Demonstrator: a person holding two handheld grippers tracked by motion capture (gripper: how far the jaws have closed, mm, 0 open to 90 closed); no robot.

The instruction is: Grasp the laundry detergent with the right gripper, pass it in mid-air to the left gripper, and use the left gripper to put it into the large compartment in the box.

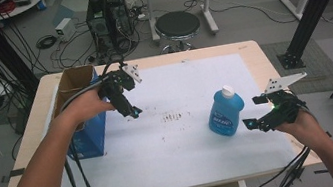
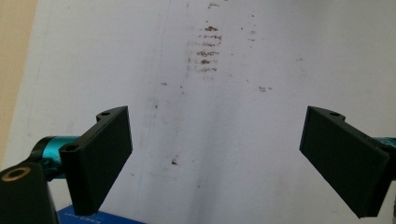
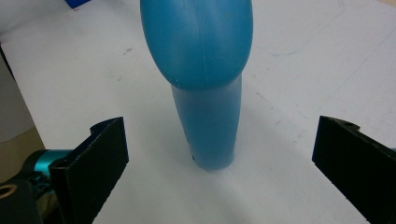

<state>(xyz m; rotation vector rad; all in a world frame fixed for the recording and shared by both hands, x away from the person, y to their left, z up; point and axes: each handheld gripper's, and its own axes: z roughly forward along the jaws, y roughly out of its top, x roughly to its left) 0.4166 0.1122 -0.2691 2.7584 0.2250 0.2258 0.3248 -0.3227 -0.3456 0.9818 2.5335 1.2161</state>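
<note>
The right gripper [image 1: 256, 122], jaws spread wide and holding nothing, sits low at the near right of the table and faces left toward the blue bottle [image 1: 226, 111], which stands upright just beside it, centred between the jaws in the right gripper view. The left gripper [image 1: 133, 112], also wide open and empty, hangs tilted down over the white sheet [image 1: 187, 141] beside the blue box [image 1: 90, 131], well apart from the bottle. A grasp, if intended, looks likelier from the right.

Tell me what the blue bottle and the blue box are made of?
The blue bottle looks like smooth, slightly see-through plastic: it glows evenly, with a faint moulded seam. The blue box seems to be cardboard: its open inside is plain brown, its outside printed blue.
</note>
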